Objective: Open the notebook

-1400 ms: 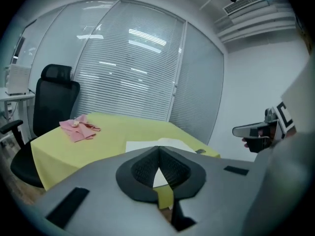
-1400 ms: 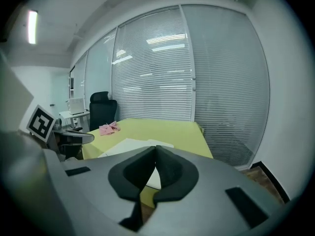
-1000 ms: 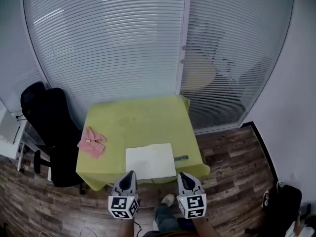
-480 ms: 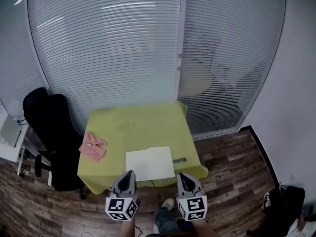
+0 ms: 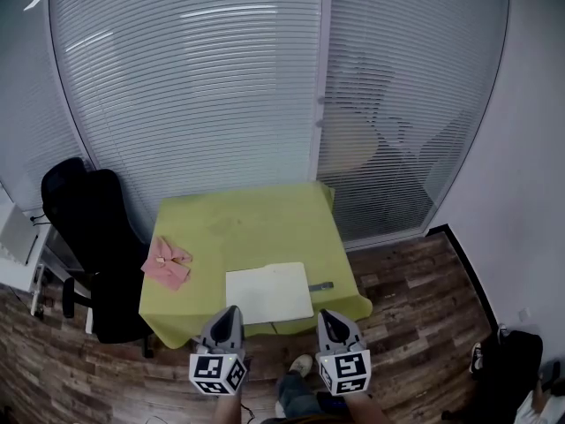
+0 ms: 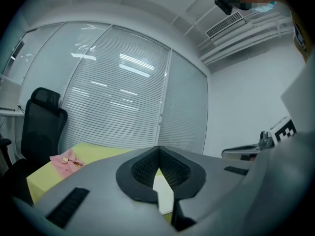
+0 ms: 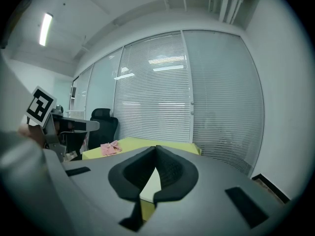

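A closed white notebook [image 5: 268, 293] lies flat near the front edge of the yellow-green table [image 5: 247, 223]. In both gripper views a sliver of the notebook [image 6: 163, 194] [image 7: 150, 187] shows through the gap behind the closed jaws. My left gripper [image 5: 230, 311] and right gripper [image 5: 326, 314] hover side by side in front of the table's near edge, short of the notebook and apart from it. Both are shut with nothing between their jaws. The left gripper [image 6: 157, 149] and the right gripper [image 7: 156, 147] point roughly level towards the table.
A pink folded cloth [image 5: 165, 261] lies at the table's left edge, and a small dark pen-like item [image 5: 321, 286] sits right of the notebook. A black office chair [image 5: 88, 228] stands to the left. Blinds-covered glass walls [image 5: 265, 87] rise behind the table. Wooden floor surrounds it.
The view has risen and pulled back a little since a second ago, so the table sits slightly higher and smaller in frame. Both grippers stay shut, and the notebook has not moved.
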Demonstrator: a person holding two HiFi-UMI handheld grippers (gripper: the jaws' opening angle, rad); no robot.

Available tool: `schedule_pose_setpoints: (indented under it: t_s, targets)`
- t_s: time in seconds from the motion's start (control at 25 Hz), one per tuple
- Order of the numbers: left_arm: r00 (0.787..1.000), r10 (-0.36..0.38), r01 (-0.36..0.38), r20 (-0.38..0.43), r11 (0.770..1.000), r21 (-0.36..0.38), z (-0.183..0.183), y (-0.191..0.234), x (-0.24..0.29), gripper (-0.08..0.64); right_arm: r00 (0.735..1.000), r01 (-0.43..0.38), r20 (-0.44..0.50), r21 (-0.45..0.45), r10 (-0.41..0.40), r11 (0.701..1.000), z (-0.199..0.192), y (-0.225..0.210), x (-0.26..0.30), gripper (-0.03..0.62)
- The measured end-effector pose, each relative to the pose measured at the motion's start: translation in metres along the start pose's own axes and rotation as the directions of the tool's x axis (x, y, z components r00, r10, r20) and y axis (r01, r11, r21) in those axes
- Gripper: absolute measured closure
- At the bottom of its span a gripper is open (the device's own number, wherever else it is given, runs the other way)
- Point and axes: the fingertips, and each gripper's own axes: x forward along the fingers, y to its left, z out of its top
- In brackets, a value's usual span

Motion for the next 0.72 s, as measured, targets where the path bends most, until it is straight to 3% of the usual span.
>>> schedule_pose_setpoints:
  t_s: [0.72]
  targets:
    - [1.000,0.021,-0.021,-0.004,1.000,-0.002,-0.0038,0.0104,-0.0040,0.535,1.000,-0.016,-0.011,-0.009,0.015,1.000,-0.0027,0.0084,0.0034,0.580]
